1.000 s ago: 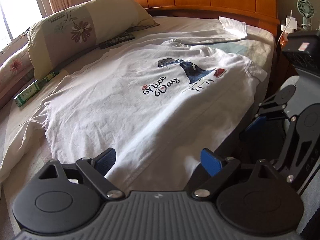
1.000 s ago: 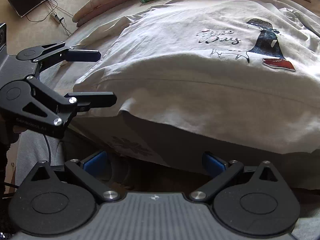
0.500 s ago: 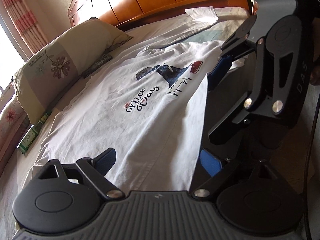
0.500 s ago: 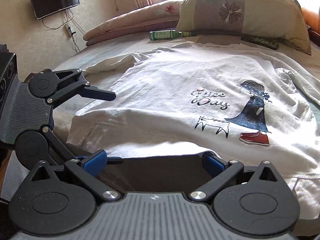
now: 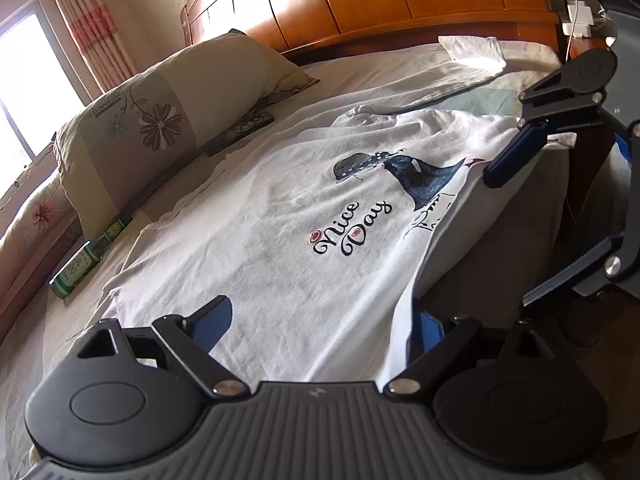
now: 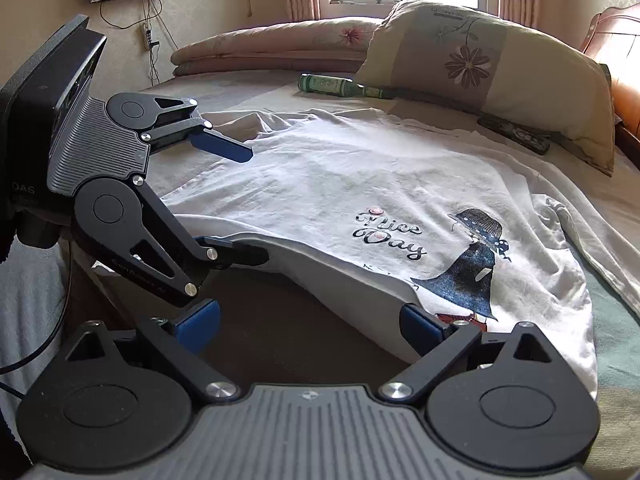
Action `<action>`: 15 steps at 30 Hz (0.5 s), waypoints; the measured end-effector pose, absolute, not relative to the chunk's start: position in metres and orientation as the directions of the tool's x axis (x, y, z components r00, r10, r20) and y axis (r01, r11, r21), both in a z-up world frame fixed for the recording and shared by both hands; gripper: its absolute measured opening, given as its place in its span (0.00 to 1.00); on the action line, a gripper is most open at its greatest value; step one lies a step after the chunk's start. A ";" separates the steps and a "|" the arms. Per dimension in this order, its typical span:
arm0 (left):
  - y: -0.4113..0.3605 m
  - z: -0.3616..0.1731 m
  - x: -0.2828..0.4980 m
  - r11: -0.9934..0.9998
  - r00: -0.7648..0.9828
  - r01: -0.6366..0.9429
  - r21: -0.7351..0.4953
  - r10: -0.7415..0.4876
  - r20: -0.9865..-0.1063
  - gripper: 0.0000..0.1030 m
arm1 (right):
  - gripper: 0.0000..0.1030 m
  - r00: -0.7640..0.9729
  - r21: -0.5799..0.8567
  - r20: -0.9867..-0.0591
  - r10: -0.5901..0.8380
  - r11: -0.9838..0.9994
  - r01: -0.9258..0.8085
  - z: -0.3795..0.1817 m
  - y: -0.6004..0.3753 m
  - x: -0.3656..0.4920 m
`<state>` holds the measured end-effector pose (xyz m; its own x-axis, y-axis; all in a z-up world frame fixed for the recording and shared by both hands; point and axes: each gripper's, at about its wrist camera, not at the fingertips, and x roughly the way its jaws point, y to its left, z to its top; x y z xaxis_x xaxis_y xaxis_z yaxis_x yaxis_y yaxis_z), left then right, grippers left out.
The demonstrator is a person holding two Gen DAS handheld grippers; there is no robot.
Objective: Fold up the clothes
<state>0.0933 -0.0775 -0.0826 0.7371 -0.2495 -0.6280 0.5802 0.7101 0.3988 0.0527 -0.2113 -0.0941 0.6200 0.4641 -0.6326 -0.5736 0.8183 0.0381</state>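
The right gripper [image 6: 310, 330] rises from below the bed edge to the T-shirt [image 6: 340, 184] hem, its fingers closing slightly, nothing gripped.

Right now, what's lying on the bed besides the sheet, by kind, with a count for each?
T-shirt: 1
Pillow: 1
Folded quilt: 1
Green bottle: 1
Remote control: 1
Total: 5

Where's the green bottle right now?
The green bottle lies on its side on the bed, at the foot of the flowered pillow, beyond the white T-shirt; in the left wrist view it is far left.
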 end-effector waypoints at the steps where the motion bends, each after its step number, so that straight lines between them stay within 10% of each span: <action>1: -0.078 -0.084 0.093 0.706 0.739 0.581 0.405 -0.248 -0.626 0.89 | 0.94 0.626 0.019 -0.632 0.457 0.816 -0.578 -0.093 -0.210 0.051; 10: -0.070 -0.092 0.082 0.701 0.736 0.583 0.411 -0.242 -0.632 0.89 | 0.82 0.762 -0.470 -0.607 0.225 0.672 -0.572 -0.112 -0.181 0.034; 13: -0.066 -0.088 0.078 0.705 0.733 0.582 0.405 -0.240 -0.636 0.89 | 0.57 0.769 -0.584 -0.622 0.150 0.565 -0.583 -0.131 -0.169 0.035; 15: -0.063 -0.085 0.075 0.705 0.730 0.584 0.402 -0.240 -0.640 0.89 | 0.17 0.767 -0.610 -0.626 0.142 0.524 -0.594 -0.133 -0.165 0.031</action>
